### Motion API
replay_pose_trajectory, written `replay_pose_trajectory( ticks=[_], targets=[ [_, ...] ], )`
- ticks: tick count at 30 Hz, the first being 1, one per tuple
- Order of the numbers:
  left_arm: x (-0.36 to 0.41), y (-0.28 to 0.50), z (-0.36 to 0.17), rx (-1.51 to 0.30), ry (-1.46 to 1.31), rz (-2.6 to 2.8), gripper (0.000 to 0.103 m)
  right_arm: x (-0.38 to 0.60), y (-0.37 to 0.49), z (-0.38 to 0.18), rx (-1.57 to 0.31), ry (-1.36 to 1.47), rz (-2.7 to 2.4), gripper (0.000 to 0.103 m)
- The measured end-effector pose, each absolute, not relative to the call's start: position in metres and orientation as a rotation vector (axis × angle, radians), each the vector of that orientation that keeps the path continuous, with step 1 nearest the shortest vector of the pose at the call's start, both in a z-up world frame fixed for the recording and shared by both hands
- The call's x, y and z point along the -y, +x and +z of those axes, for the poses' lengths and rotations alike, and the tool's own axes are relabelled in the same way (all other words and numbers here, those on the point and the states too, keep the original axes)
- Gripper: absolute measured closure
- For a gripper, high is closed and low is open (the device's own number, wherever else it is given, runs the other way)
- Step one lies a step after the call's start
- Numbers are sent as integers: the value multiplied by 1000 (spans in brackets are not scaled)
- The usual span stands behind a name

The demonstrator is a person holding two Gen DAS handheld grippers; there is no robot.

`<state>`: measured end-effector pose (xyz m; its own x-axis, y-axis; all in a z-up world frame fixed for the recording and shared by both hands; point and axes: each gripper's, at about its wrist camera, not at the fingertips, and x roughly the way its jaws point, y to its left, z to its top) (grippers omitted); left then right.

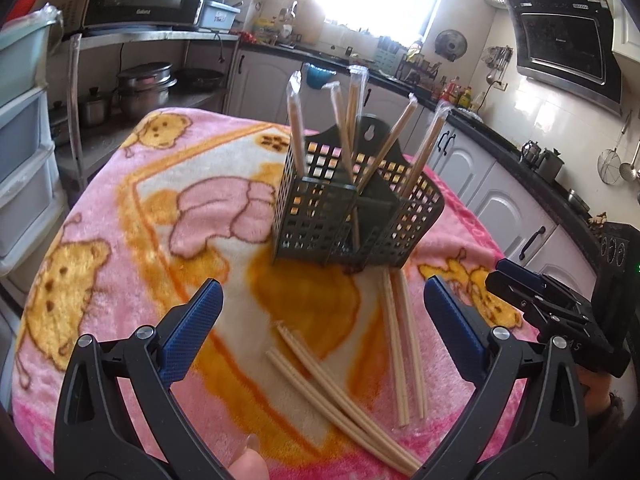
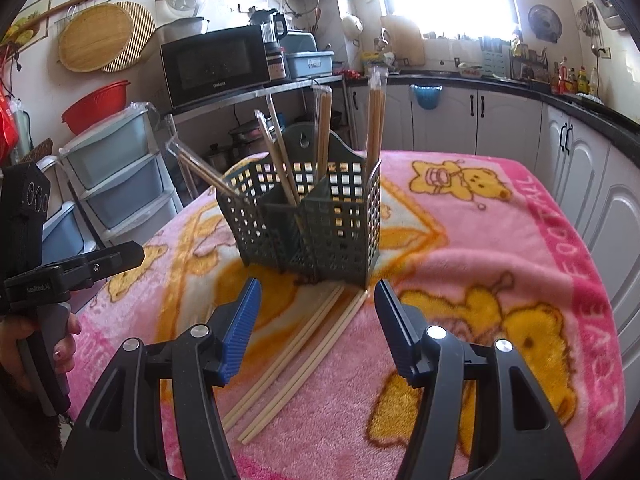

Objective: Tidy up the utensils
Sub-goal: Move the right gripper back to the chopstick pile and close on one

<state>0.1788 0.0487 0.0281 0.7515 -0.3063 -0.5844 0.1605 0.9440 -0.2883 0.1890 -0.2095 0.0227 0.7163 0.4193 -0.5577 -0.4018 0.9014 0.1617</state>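
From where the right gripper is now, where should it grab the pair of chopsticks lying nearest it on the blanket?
Probably mid-length, coming straight down, with the right gripper open across the chopsticks. They lie flat on the soft blanket, far ends against the basket, so the middle is clearest.

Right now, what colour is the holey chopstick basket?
Dark green basket, clearest in the right wrist view.

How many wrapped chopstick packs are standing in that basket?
5 wrapped chopstick packs, all leaning in the dark basket. More may be hidden behind.
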Motion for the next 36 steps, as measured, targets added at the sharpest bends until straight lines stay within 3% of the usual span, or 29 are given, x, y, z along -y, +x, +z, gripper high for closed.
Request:
replay_pose_trajectory(
  ticks=[17, 24, 36],
  targets=[
    [-32, 184, -26, -824, -171, -286, 10, 213, 203, -18, -747, 40, 428, 46],
    [-38, 203, -42, -901, -259, -331, 30, 219, 216, -26, -780, 53, 409, 46],
    [-34, 244, -57, -995, -239, -342, 36, 207, 247, -37, -848, 39, 410, 46]
  ],
)
